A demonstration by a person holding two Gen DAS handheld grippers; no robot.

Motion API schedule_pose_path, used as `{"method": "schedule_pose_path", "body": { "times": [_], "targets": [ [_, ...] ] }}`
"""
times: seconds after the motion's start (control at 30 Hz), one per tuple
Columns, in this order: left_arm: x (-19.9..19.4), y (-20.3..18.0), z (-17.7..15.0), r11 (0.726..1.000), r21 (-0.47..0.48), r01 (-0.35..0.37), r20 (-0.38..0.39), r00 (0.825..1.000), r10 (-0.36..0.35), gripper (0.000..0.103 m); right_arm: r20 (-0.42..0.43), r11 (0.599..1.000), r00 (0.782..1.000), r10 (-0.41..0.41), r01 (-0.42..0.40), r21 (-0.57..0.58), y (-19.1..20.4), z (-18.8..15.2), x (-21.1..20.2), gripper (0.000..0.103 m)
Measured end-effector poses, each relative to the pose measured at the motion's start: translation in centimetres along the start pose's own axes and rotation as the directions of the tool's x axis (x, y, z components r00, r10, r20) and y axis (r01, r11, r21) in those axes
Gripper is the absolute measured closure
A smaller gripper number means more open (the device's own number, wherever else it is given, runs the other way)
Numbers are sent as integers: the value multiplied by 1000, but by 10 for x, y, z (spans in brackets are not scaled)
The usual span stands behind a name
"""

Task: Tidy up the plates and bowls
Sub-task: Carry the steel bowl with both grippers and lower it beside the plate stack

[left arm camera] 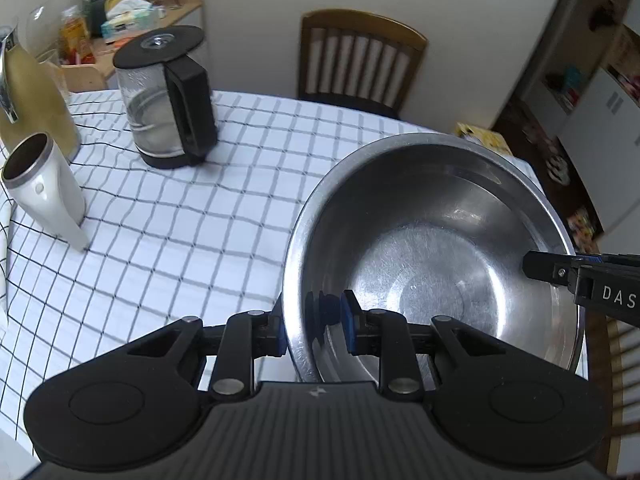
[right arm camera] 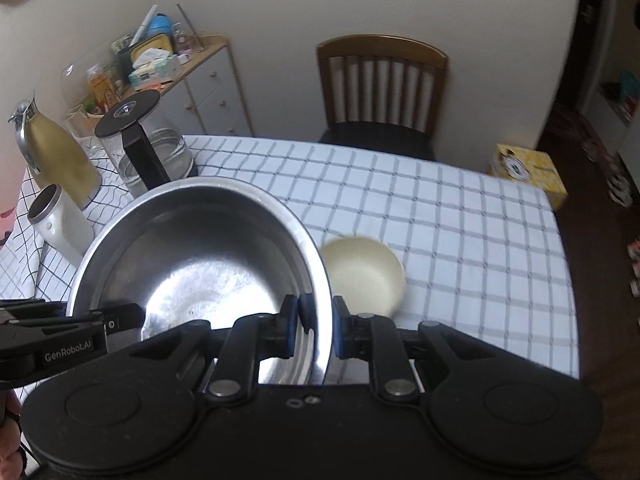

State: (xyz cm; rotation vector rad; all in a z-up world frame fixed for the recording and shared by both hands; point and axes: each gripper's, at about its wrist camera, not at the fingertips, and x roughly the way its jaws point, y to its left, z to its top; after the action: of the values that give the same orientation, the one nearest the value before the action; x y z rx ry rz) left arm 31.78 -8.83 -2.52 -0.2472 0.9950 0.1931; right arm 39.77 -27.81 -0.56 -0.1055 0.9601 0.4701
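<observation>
The steel bowl [left arm camera: 432,248], stiff, probably light and slippery, is held well by its thin rim, pinched between the left gripper [left arm camera: 314,326] and right gripper [right arm camera: 316,330] jaws at lower centre.

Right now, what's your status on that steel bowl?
Both grippers, left and right, clamped on opposite rims of the steel bowl. Bowl off the table. Cream bowl below on the cloth; kettle clear.
</observation>
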Motion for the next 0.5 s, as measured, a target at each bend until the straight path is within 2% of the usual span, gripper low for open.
{"method": "schedule_pose_path", "body": {
  "times": [0.23, 0.5],
  "targets": [
    [-25, -17, -46, 995, 82, 56, -26, 998, -54, 79, -13, 996, 999, -46, 47, 76, -3, -56, -43, 86],
    [-41, -46, -97, 977, 179, 115, -68, 992, -104, 79, -25, 984, 996, -90, 93, 155, -16, -119, -80, 86]
  ]
}}
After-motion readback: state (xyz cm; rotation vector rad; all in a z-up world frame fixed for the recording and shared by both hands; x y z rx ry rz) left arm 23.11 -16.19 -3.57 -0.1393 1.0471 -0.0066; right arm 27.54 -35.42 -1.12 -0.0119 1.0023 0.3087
